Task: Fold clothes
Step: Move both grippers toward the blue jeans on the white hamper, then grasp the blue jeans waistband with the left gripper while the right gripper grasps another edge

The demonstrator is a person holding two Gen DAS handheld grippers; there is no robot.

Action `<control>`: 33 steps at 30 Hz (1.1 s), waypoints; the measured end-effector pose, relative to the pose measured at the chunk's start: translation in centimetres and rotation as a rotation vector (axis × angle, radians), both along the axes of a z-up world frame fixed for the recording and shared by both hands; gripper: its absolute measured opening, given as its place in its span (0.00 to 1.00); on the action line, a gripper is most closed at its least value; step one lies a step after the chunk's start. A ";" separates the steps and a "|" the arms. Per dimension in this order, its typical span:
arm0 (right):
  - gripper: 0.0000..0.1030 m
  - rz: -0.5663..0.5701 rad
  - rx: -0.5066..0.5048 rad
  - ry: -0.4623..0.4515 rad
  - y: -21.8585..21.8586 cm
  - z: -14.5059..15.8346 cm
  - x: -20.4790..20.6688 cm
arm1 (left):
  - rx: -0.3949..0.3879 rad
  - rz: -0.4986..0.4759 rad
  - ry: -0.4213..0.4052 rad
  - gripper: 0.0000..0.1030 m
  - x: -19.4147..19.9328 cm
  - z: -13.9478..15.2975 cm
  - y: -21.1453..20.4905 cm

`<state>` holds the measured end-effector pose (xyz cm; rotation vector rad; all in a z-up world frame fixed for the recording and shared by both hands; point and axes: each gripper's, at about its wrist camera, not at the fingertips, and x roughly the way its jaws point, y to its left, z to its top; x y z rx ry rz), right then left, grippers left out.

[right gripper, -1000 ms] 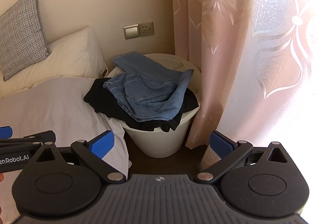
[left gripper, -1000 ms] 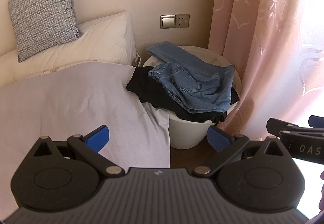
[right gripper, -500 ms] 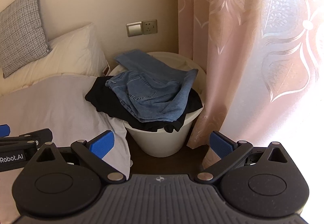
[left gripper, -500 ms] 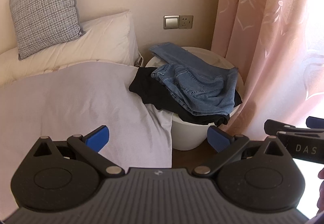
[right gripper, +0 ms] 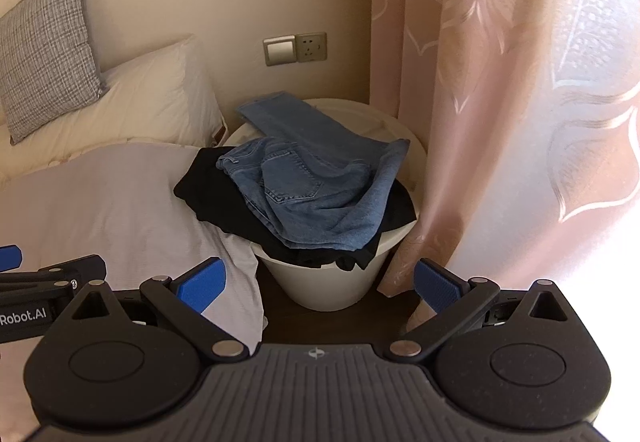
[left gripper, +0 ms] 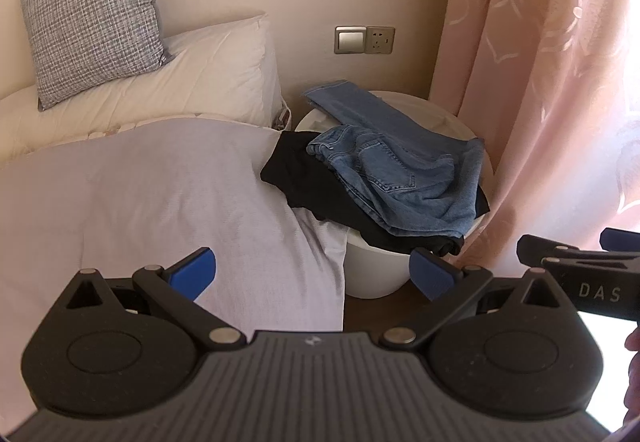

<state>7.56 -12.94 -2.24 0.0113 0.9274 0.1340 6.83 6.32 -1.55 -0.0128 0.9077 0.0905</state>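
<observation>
I have both hand-held grippers, left (left gripper: 312, 276) and right (right gripper: 320, 282), spread wide and empty. The jeans (right gripper: 316, 182), heavy creased denim, lie heaped at twelve o'clock on a black garment (right gripper: 216, 194) over the round white basket (right gripper: 328, 290). I'd pinch the waistband, then lift clear toward the smooth bed (left gripper: 140, 202) at nine o'clock.

both grippers, left (left gripper: 313, 274) & right (right gripper: 319, 282), wide apart, prob. empty

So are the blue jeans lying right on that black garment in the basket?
Touching. The right wrist view shows the blue jeans heaped directly on the black garment, whose dark fabric sticks out beneath them on the white basket.
</observation>
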 end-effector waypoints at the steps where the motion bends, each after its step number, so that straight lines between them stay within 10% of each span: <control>1: 1.00 0.003 -0.001 0.004 0.0 -0.1 0.5 | -0.001 0.004 0.005 0.99 0.5 -0.1 0.1; 28: 1.00 0.183 0.005 0.174 -0.4 -11.0 18.1 | -0.142 0.058 0.261 0.98 20.3 -12.1 0.4; 33: 1.00 0.205 -0.043 0.236 -0.5 -13.9 20.8 | -0.228 0.087 0.300 0.77 23.9 -15.0 1.0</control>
